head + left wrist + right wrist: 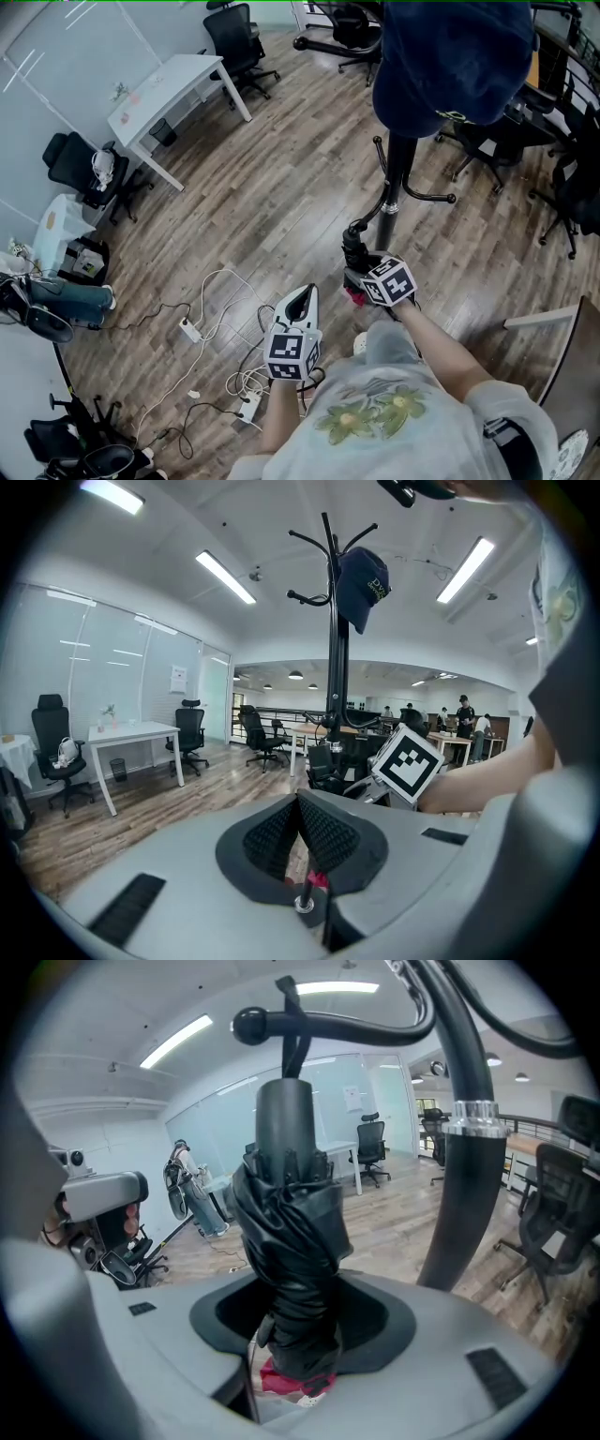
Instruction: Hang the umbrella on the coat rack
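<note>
A folded black umbrella (292, 1232) stands up between the jaws of my right gripper (298, 1302), which is shut on it. Its grey handle (285, 1119) points up at a ball-tipped hook (251, 1024) of the black coat rack (466, 1157). The wrist strap (287, 990) crosses that hook arm; I cannot tell whether it hangs over it. In the head view my right gripper (364, 264) holds the umbrella (354, 242) right beside the rack's pole (391, 192). My left gripper (304, 296) hangs lower left, shut and empty (298, 810).
A dark blue cap (450, 56) hangs on the rack's top (362, 585). Office chairs (487, 141) stand behind the rack. A white desk (173, 84) is far left. White cables and a power strip (192, 330) lie on the wood floor beside my left gripper.
</note>
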A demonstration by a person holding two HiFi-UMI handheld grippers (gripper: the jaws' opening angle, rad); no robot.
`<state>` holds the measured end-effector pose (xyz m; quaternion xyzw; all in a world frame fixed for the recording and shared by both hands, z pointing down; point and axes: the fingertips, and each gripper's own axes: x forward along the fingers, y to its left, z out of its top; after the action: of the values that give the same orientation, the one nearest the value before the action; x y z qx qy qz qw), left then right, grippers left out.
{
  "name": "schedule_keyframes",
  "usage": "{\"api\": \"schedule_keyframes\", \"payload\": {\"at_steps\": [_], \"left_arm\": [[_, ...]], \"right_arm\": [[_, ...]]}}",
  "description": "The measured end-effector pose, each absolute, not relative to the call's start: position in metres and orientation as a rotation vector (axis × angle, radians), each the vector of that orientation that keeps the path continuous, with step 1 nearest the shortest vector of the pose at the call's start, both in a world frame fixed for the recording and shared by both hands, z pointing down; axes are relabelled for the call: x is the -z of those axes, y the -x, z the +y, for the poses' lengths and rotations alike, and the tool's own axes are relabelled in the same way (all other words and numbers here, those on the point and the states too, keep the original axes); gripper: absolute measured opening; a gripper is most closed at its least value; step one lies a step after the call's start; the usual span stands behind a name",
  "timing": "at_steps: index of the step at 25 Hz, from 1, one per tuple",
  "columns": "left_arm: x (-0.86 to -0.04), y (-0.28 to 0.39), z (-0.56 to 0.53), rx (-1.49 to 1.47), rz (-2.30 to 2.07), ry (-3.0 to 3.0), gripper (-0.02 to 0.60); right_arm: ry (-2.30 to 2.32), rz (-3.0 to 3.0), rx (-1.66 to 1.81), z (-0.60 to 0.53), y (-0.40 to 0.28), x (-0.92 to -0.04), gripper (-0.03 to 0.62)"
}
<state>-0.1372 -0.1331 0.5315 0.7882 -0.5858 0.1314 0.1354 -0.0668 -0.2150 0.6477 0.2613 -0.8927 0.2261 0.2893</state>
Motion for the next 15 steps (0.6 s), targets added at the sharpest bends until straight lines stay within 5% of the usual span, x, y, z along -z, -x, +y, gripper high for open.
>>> {"api": "schedule_keyframes", "payload": {"at_steps": [15], "left_arm": [[-0.535,0.139,-0.141,-0.4,-1.671,-2.297,0.002]], "right_arm": [[-0.766,-2.345,-0.615,-0.236,0.05,-0.656,0.21]]}}
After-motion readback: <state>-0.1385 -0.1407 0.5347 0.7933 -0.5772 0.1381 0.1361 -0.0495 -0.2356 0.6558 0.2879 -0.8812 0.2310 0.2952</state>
